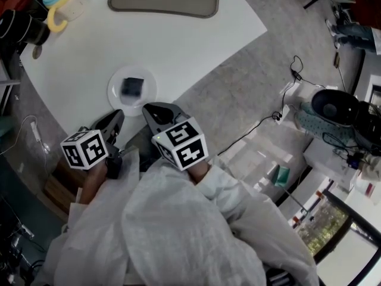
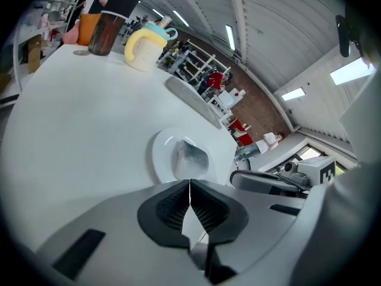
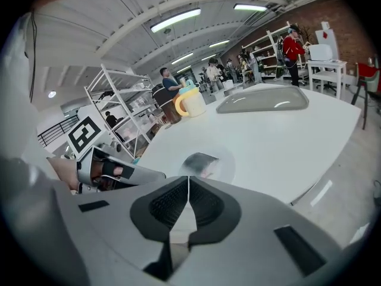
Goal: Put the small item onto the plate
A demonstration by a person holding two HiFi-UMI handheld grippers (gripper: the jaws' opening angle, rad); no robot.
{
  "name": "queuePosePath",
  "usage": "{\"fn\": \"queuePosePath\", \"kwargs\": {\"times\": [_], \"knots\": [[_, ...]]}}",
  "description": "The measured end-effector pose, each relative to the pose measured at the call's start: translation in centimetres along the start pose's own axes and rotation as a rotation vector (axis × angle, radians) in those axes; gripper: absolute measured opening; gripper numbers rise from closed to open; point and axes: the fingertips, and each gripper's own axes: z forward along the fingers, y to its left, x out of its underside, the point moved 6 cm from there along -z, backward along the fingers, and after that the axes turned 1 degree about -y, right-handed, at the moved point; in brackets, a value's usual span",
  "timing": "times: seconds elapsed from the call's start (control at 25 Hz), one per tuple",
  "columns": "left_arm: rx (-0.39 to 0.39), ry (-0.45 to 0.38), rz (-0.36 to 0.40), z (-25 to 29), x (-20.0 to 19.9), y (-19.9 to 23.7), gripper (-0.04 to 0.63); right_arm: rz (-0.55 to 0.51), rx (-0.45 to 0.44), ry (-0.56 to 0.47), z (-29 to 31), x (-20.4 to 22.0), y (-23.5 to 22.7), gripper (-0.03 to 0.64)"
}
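small dark item (image 1: 132,87) sits on the plate (image 1: 114,95), just ahead of left gripper (image 1: 118,117) and right gripper (image 1: 155,109), both closed on nothing.

Small dark squarish item (image 1: 132,87) lying in centre of white round plate (image 1: 116,94) — near table edge.
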Motion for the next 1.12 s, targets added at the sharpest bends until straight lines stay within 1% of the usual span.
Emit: {"fn": "queuePosePath", "kwargs": {"times": [0.12,0.28,0.44,0.68,0.88,1.12], "knots": [[-0.005,-0.007,-0.015,0.0,0.4,0.3,0.012,0.032,-0.002,0.003,0.0,0.5,-0.4,0.017],[-0.033,-0.017,-0.018,-0.2,0.7,1.1,0.012,0.058,0.000,0.049,0.2,1.8,-0.9,0.017],[-0.046,-0.022,-0.026,-0.4,0.7,1.4,0.012,0.082,-0.004,0.063,0.1,2.3,-1.1,0.017],[-0.056,-0.018,-0.037,-0.6,0.7,1.6,0.014,0.107,-0.001,0.055,-0.2,2.2,-1.6,0.017],[-0.060,-0.004,-0.035,-0.7,0.1,2.0,0.015,0.145,0.045,0.025,-0.6,1.8,-2.8,0.018],[-0.064,0.001,-0.050,-0.7,-0.3,2.5,0.064,0.172,0.062,0.027,-0.7,1.5,-3.2,0.020]]}}
